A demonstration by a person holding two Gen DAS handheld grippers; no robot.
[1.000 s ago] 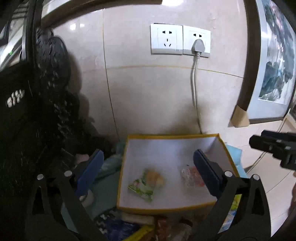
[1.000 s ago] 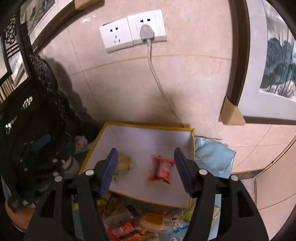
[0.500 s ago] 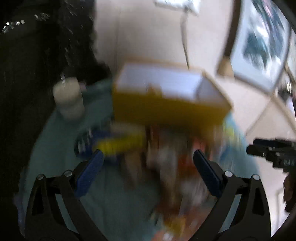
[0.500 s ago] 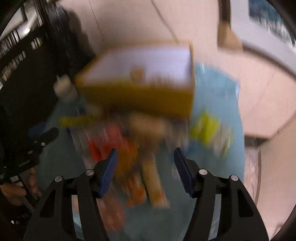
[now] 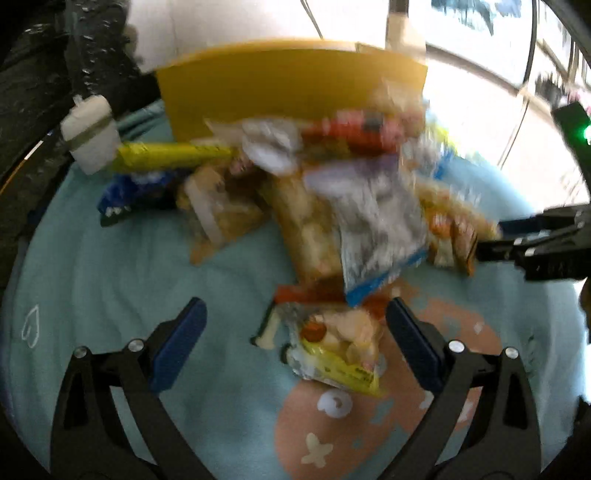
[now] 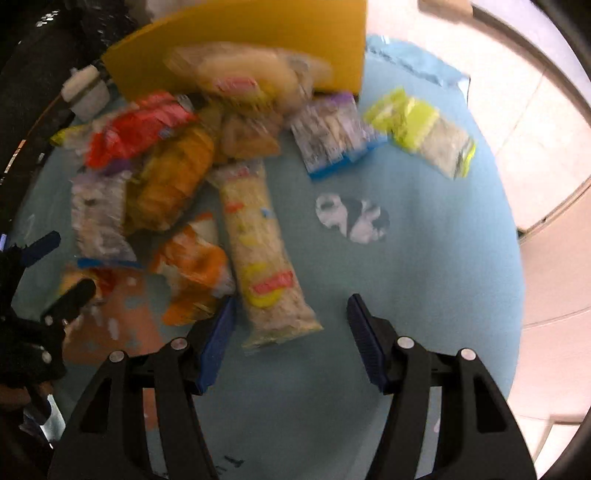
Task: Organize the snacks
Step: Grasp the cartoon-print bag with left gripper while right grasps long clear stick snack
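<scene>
Snacks (image 6: 258, 254) in crinkly plastic wrappers, heaped.

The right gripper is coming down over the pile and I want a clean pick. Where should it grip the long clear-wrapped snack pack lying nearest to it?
Grip the long snack pack across its narrow width, near the lower end by the red label, coming straight down from above. It lies flat on the blue cloth, with that end clear of the pile. The right gripper, jaws closing, holds nothing and already straddles that end.

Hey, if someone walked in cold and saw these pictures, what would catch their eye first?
A jumbled heap of snack packets on a light blue cloth, piled against a yellow box. A long pale packet juts from the heap toward the right gripper; its fingers are closing, empty.
</scene>
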